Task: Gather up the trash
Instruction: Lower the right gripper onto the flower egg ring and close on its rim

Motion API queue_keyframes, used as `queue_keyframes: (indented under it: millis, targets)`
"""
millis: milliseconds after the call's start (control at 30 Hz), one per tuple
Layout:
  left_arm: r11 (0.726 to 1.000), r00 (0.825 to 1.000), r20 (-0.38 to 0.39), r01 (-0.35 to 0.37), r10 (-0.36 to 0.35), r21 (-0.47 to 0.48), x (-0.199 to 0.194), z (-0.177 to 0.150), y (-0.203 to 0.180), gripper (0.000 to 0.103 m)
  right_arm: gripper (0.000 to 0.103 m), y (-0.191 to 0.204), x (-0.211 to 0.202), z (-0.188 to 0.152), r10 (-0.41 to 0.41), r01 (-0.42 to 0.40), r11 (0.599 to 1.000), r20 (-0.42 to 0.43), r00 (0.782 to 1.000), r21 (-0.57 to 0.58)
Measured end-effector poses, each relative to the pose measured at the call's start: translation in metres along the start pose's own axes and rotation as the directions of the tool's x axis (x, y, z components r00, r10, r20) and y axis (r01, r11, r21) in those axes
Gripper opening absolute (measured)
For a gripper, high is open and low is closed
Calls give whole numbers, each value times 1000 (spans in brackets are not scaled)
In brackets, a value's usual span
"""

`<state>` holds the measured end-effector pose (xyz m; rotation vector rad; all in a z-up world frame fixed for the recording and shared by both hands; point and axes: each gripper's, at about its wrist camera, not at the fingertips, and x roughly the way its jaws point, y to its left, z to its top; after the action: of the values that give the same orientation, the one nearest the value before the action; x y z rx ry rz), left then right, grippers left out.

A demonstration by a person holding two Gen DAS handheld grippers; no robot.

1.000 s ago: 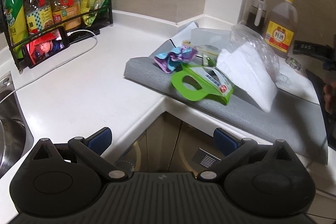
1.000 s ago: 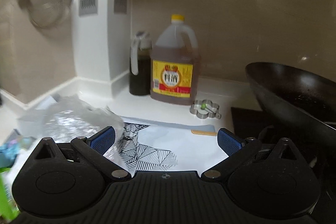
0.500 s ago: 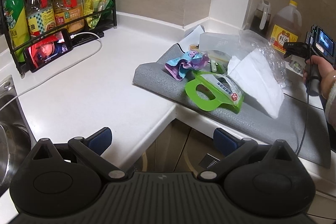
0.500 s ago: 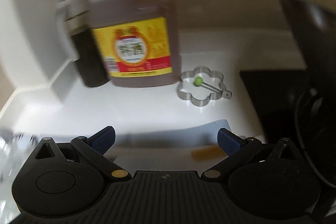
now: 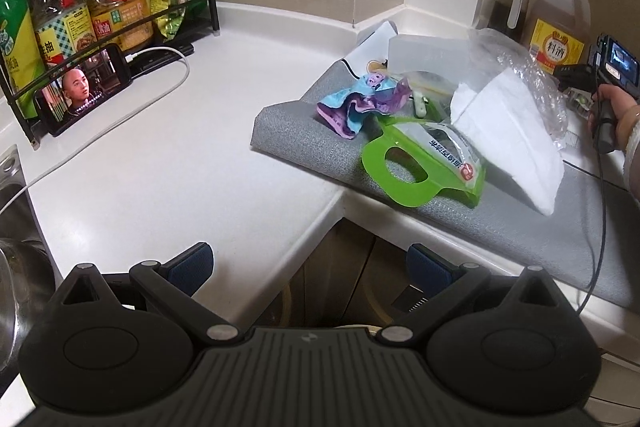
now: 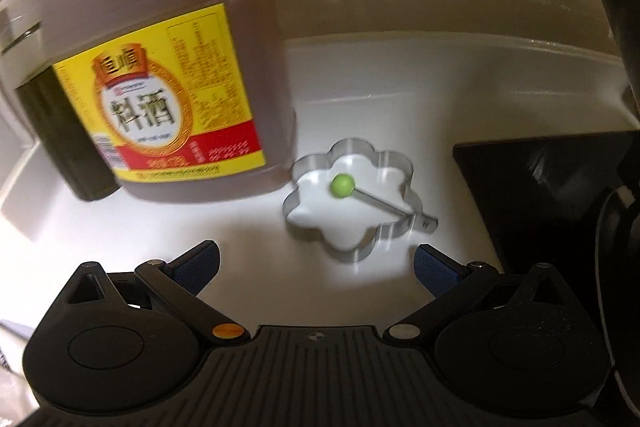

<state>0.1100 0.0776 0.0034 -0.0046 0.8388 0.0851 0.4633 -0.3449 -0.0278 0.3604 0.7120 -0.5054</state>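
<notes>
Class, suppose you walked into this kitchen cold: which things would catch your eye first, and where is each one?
Probably the bright green wrapper on the grey mat at the counter corner, in front of a crumpled purple and blue wrapper. In the right wrist view, the big yellow-labelled bottle looms at left, with a flower-shaped metal ring beside it, just ahead of the open right gripper.

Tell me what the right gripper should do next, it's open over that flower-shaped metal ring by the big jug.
Probably lower the right gripper a little further so its open fingers straddle the flower-shaped metal ring, then close. The ring lies flat on the white counter just ahead of the fingertips, apart from the jug, and nothing is held yet.
</notes>
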Motion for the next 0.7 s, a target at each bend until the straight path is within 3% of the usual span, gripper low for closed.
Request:
queue_keyframes:
  millis: [67, 133, 167, 200, 267, 367, 600, 700]
  targets:
    - [1000, 1000, -4, -3, 3, 1, 1, 1, -1, 103, 102, 1, 4, 1, -2, 2, 1000, 9, 1000, -29]
    - [1000, 1000, -9, -6, 6, 4, 2, 1, -2, 103, 92, 0, 3, 0, -17, 19, 999, 47, 999, -46]
    - [1000, 1000, -10, -8, 8, 6, 3, 1, -3, 103, 78, 1, 3, -1, -56, 59, 997, 62, 997, -56]
    - [1000, 1000, -12, -9, 10, 7, 3, 1, -4, 103, 54, 0, 1, -3, -67, 73, 995, 90, 994, -69]
    - [1000, 1000, -15, -8, 8, 6, 3, 1, -5, 103, 24, -2, 1, -3, -53, 61, 995, 102, 993, -75]
    - [1000, 1000, -15, 1, -1, 8, 1, 0, -7, 103, 0, -6, -7, -7, -22, 28, 997, 94, 995, -70]
    - [1000, 1000, 10, 13, -13, 6, -11, -3, -8, 103, 0, -4, -40, -20, 98, -89, 992, 100, 990, -87]
    - [1000, 1000, 12, 20, -20, 9, -14, -3, -9, 103, 3, 6, -51, -26, 103, -89, 989, 120, 987, -114]
